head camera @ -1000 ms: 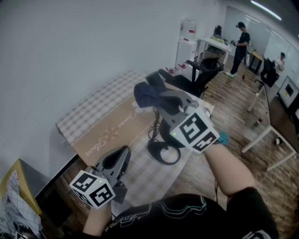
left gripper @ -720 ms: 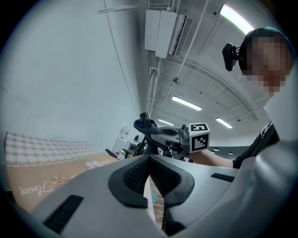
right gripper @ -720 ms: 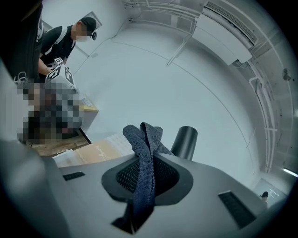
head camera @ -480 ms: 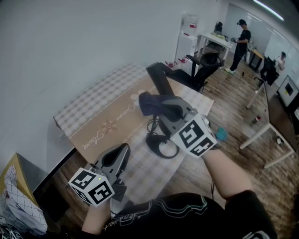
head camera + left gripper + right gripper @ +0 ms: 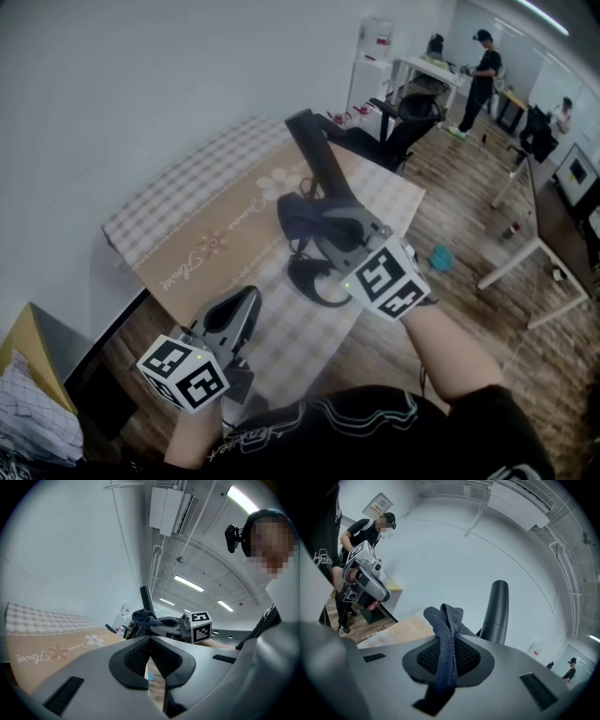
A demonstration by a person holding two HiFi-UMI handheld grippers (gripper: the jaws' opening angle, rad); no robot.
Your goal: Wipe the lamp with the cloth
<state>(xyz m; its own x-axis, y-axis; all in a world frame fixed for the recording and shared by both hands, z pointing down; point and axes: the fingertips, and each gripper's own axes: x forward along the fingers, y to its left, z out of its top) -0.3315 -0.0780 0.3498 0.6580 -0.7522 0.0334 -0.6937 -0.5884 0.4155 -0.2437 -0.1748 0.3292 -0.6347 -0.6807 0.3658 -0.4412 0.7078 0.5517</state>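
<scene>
- The right gripper (image 5: pixel 449 648) is clamped on the cloth (image 5: pixel 443 618). A dark blue knit fold is pinched between its jaws, with a bunch standing above them and a tail hanging below.
- The cloth looks soft, light and limp. I judge it will drape and crumple rather than push, so the bunch past the jaws is the part to press with. The grip across the fold looks secure.
- The lamp (image 5: pixel 317 159) stands near the middle of the worktop (image 5: pixel 187 220). It has a round black base (image 5: pixel 296 279) and a dark arm slanting up toward 12 o'clock.
- In the head view the cloth sits just beside the arm, partway up it. I cannot tell whether the two touch.
- The arm looks smooth, stiff and slim, and the base small, so the lamp is probably light. A hard sideways stroke could slide or tip it, and gentle strokes along the arm seem safer.
- The base or the low end of the arm seems the place to steady it.
- The left gripper (image 5: pixel 150 641) has its jaws together with nothing between them. It hovers at about 7 o'clock of the base, well apart from the lamp.
</scene>
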